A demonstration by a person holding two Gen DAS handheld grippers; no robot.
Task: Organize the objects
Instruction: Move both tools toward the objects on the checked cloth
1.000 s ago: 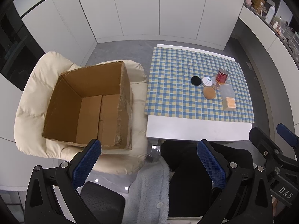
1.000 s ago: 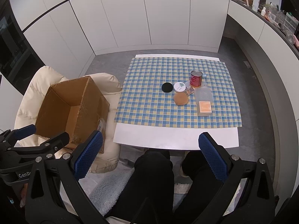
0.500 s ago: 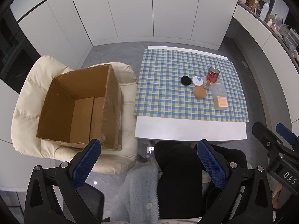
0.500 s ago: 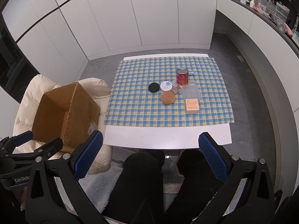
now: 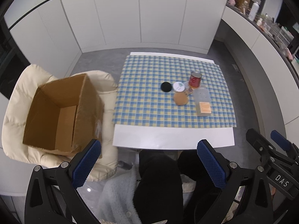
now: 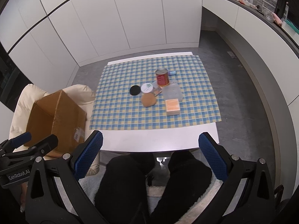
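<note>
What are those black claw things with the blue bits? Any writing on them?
Each is a black plastic frame with silver bolts and two fingers faced with blue diamond-textured pads. The right gripper reads "DAS" in white; the left gripper reads "GenRobot.AI". The person wears black trousers.

Home kitchen: white cabinets, cluttered counter, checkered tablecloth.

White cabinets, grey floor, cream armchair.
</note>
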